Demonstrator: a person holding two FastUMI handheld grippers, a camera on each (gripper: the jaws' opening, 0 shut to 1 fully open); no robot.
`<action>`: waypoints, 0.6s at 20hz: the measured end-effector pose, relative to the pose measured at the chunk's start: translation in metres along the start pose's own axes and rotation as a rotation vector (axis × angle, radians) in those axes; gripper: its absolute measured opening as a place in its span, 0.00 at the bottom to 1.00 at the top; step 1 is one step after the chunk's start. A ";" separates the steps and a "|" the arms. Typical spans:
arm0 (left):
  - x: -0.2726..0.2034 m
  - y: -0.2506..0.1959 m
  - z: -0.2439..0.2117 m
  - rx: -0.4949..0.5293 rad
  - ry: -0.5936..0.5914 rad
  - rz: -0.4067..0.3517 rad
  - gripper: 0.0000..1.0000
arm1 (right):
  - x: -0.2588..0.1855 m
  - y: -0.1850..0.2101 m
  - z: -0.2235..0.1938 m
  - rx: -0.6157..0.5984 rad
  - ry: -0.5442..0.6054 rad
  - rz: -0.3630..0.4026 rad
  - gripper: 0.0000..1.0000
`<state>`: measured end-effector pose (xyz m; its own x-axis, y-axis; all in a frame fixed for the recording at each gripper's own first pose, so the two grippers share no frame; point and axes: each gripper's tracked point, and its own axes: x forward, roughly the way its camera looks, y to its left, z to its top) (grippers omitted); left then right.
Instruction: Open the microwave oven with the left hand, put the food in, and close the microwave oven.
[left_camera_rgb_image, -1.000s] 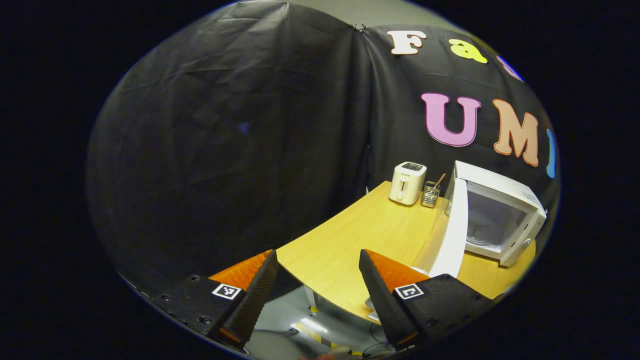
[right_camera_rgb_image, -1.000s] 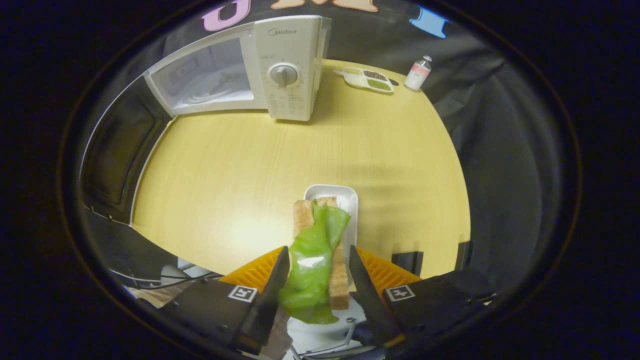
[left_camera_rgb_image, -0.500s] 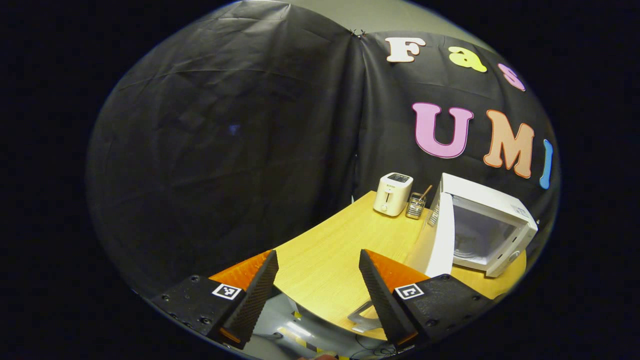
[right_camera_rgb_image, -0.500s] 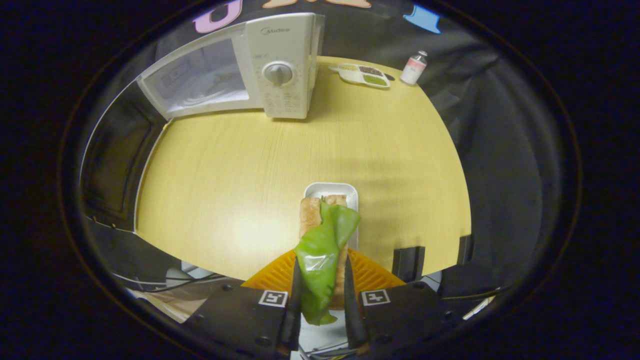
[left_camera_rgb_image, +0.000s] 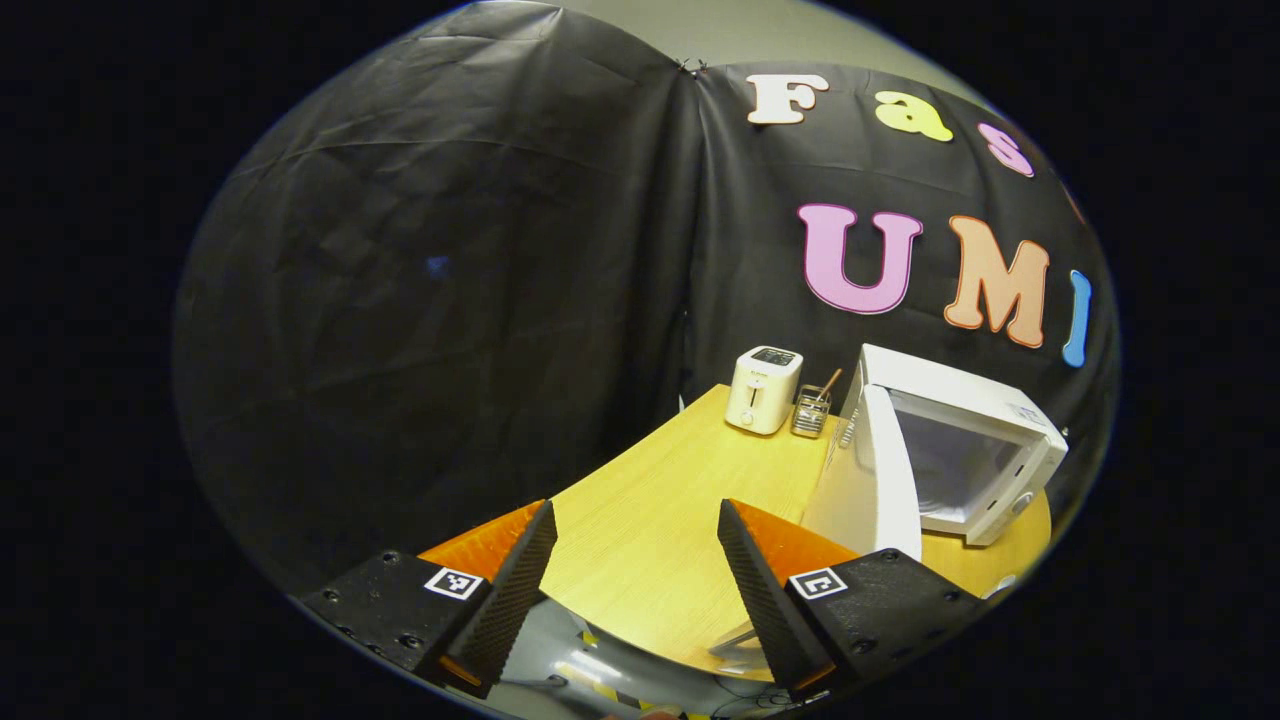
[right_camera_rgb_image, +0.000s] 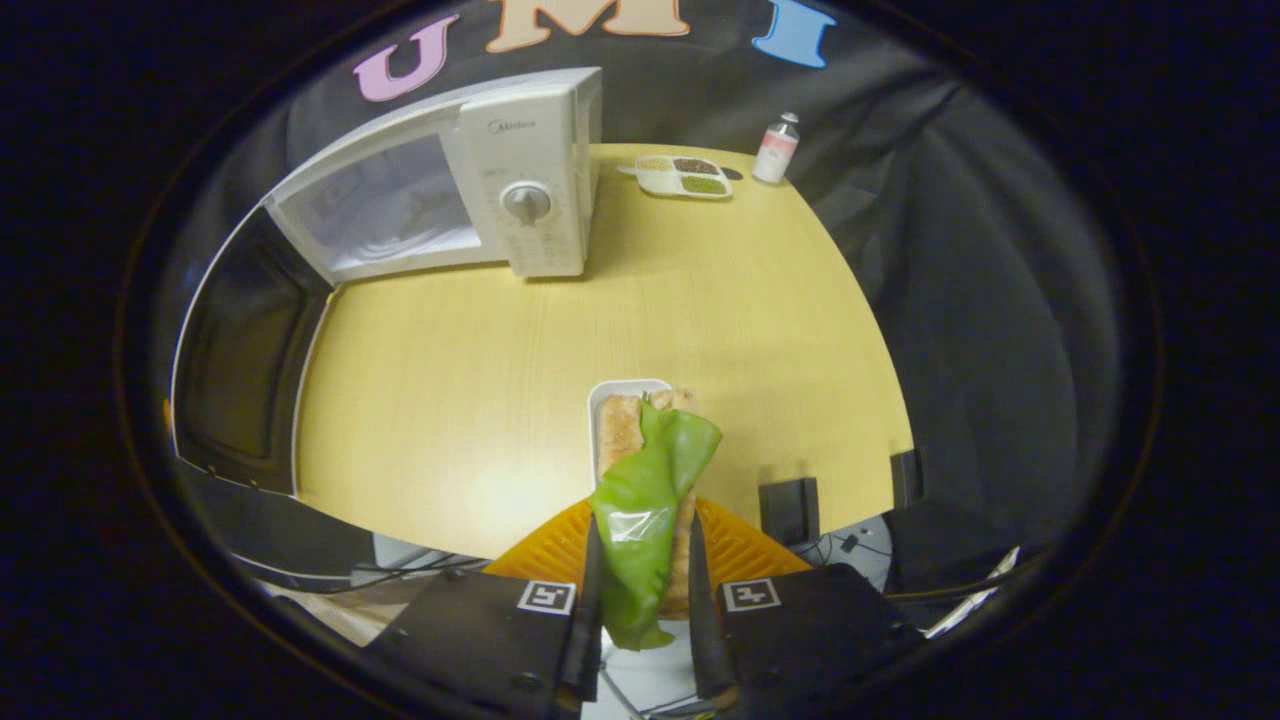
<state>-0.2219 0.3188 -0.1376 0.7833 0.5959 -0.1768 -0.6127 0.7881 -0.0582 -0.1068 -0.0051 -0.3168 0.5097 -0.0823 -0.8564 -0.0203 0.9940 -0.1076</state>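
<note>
Now right tongs (right_camera_rgb_image: 640, 590) grip sandwich (right_camera_rgb_image: 640, 500) above tray (right_camera_rgb_image: 600, 395), microwave (right_camera_rgb_image: 440, 200) door ajar

1. The tabletop (right_camera_rgb_image: 700, 300) is pale yellow wood with a fine grain.
2. The microwave (right_camera_rgb_image: 520, 190) is white, its open door (right_camera_rgb_image: 240, 370) dark inside with a white edge.
3. The sandwich (right_camera_rgb_image: 625, 450) is tan bread under a bright green leaf (right_camera_rgb_image: 650, 480).
4. The tray (right_camera_rgb_image: 625, 390) beneath is white.
5. The toaster (left_camera_rgb_image: 762, 390) is cream-white.
6. The small dish (right_camera_rgb_image: 680, 178) is white, holding brown and green fillings.
7. The bottle (right_camera_rgb_image: 776, 150) is white with a pink label.
</note>
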 end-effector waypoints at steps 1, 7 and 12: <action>0.002 0.000 0.000 0.002 0.001 -0.010 0.95 | -0.005 0.003 0.001 0.027 -0.004 0.005 0.39; 0.020 -0.005 -0.002 -0.002 0.014 -0.067 0.95 | -0.022 0.080 0.000 0.237 -0.007 0.236 0.39; 0.030 -0.006 -0.010 0.003 0.045 -0.099 0.95 | -0.025 0.162 0.006 0.436 -0.001 0.462 0.39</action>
<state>-0.1958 0.3308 -0.1523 0.8344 0.5078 -0.2141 -0.5324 0.8432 -0.0749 -0.1179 0.1581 -0.3101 0.5331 0.3620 -0.7647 0.1138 0.8649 0.4888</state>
